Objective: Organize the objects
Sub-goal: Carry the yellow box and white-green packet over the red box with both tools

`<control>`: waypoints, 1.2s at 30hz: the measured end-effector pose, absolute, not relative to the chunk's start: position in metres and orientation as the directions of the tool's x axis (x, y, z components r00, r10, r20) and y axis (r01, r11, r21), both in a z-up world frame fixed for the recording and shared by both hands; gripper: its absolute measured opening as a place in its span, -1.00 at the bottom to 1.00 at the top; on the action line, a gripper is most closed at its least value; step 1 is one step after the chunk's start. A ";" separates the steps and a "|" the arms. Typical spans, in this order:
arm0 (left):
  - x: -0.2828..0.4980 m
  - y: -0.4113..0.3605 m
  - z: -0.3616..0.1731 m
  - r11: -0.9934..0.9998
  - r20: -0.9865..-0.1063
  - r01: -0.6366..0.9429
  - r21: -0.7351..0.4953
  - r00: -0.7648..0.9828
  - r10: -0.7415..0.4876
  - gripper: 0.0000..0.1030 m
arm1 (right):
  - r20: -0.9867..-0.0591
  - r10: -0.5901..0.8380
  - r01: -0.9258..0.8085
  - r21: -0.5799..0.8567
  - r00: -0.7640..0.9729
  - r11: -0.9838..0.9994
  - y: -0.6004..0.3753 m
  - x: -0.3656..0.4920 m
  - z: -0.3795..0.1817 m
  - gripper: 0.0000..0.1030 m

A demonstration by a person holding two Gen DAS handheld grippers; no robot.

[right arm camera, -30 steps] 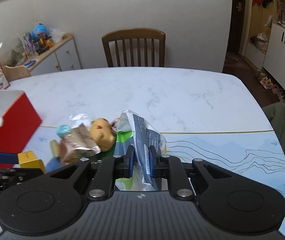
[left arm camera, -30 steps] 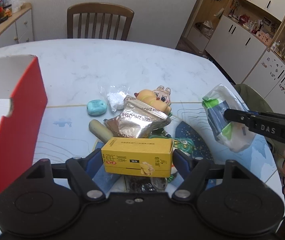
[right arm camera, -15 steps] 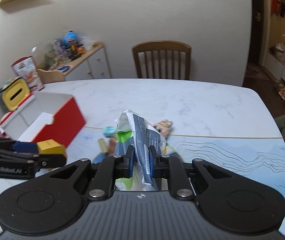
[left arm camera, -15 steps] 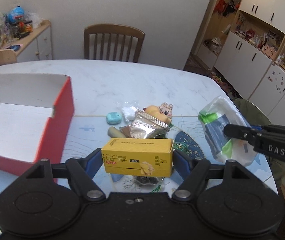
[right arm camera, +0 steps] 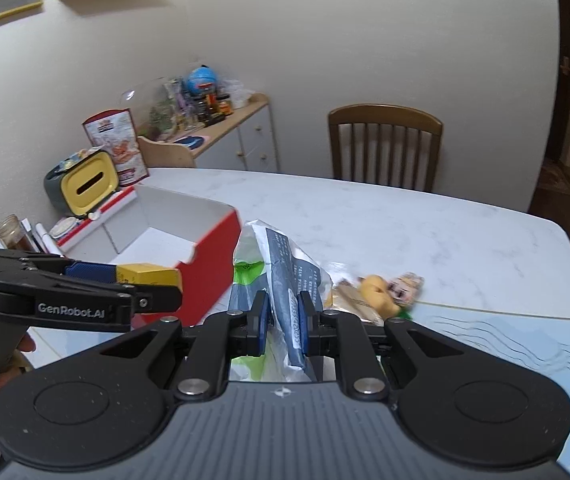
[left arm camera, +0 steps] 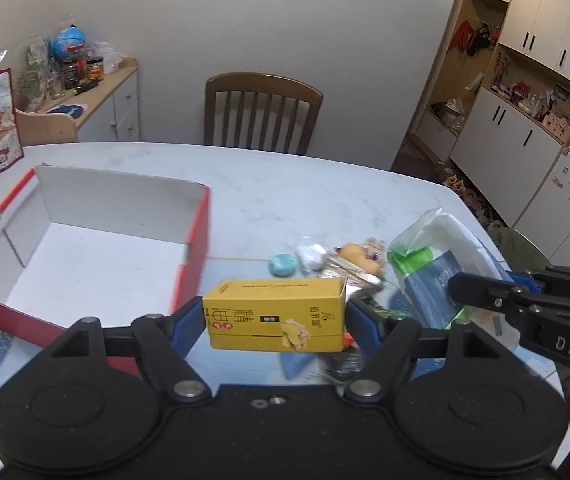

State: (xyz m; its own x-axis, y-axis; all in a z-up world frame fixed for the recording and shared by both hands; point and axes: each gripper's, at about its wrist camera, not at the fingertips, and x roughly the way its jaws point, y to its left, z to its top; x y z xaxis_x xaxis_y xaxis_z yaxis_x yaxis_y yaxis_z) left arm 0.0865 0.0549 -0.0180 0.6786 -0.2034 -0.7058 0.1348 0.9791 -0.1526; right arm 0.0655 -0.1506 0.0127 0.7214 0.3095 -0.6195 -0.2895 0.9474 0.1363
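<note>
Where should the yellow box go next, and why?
Probably left, over the open red box. The left hand-held gripper already clamps the yellow box above the table, and the red box shows nothing inside, with its near wall just left of it. The right hand-held gripper holds the plastic bag.

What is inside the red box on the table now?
The red box shows only a bare white floor and a cardboard divider. Its near corner is hidden behind the left gripper holding the yellow carton.

"DAS" marks the right gripper (left arm camera: 465, 292); "GenRobot.AI" the left gripper (right arm camera: 153, 284).
</note>
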 end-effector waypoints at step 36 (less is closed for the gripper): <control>0.209 0.246 -0.085 0.976 -0.850 0.216 0.041 0.521 -0.079 0.45 | -0.736 0.297 -0.272 0.158 0.609 0.949 0.091 0.208 -0.056 -0.71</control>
State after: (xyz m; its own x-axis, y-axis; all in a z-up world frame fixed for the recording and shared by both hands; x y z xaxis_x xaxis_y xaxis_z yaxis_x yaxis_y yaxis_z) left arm 0.2095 0.2463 -0.0851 0.5205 -0.0792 -0.8502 0.2155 0.9756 0.0410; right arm 0.2081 0.0909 -0.0559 0.6086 0.2967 -0.7359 -0.2719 0.9493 0.1579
